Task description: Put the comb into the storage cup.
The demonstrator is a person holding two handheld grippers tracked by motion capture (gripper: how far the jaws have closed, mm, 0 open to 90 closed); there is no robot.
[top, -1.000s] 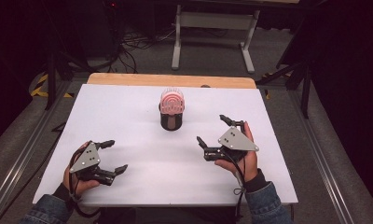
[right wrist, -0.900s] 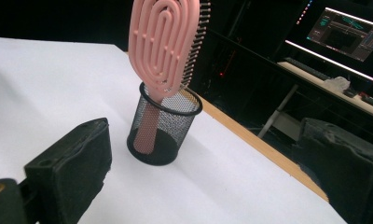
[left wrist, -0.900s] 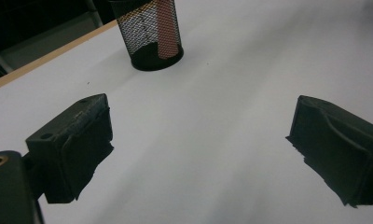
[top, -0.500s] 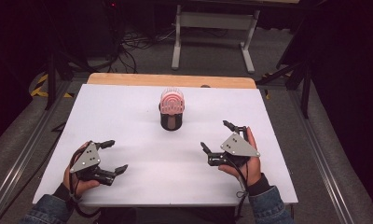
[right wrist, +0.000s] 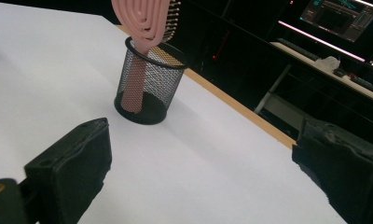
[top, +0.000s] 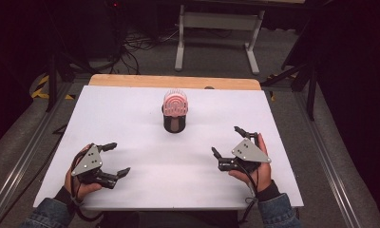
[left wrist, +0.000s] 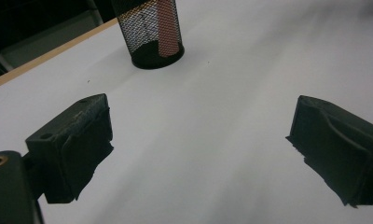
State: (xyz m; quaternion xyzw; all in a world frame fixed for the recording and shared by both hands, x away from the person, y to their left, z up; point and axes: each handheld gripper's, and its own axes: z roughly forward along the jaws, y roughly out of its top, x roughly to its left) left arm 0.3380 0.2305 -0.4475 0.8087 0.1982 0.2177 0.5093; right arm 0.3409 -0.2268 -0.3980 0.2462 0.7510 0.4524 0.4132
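A black mesh cup [top: 174, 122] [left wrist: 152, 37] [right wrist: 147, 86] stands upright at the middle of the white table [top: 131, 109], toward the far side. A pink hairbrush [top: 175, 103] [right wrist: 145, 18] stands in it, head up, its handle [left wrist: 166, 25] showing through the mesh. My left gripper [top: 114, 159] [left wrist: 201, 149] rests near the front left, open, nothing between its jaws. My right gripper [top: 230, 140] [right wrist: 203, 172] sits at the front right, open and empty, pointing toward the cup.
A wooden strip [top: 174, 81] runs along the table's far edge. Beyond it stand a white metal frame [top: 216, 28] and cables on the floor. A desk with monitors [right wrist: 338, 16] sits behind the table in the right gripper view.
My right gripper has drawn back toward the front edge and slightly right, staying open. The left gripper and the cup have not moved.
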